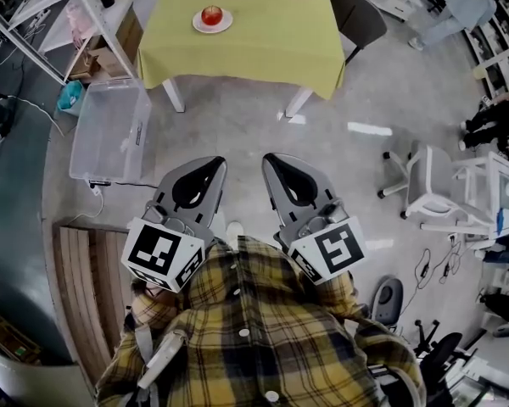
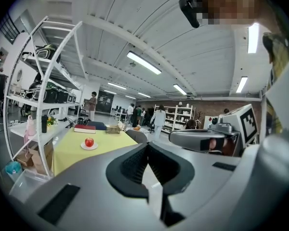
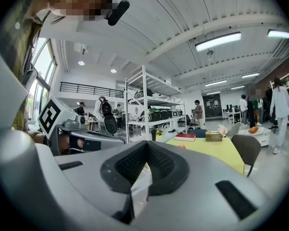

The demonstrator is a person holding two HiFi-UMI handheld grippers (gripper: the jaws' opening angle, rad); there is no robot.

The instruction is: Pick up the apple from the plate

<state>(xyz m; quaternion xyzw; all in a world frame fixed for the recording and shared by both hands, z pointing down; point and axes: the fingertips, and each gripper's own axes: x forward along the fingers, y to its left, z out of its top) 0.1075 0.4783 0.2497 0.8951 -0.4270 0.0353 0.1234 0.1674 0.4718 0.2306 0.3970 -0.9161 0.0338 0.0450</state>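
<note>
The grey floor fills most of the head view, and at its far edge stands the table under a yellow-green cloth. Left of it a clear plastic bin sits on the floor beside a white shelf rack, and a dark chair stands at the table's right corner. At the bottom of the view is the person's plaid shirt, with both tools held out in front side by side, well short of the table.

The left gripper points towards the table and its own view shows the fingers clenched together at the tip, nothing between them. The right gripper is just beside it, fingers also pressed together and empty – tip meeting tip in its own view.

The white plate lies near the front left part of the cloth, well apart from both tools. The apple – red, upright – rests in the middle of that plate. From the left gripper view the apple shows to the left of the closed tip. From the right gripper view only a sliver of red peeks over the jaw edge.
</note>
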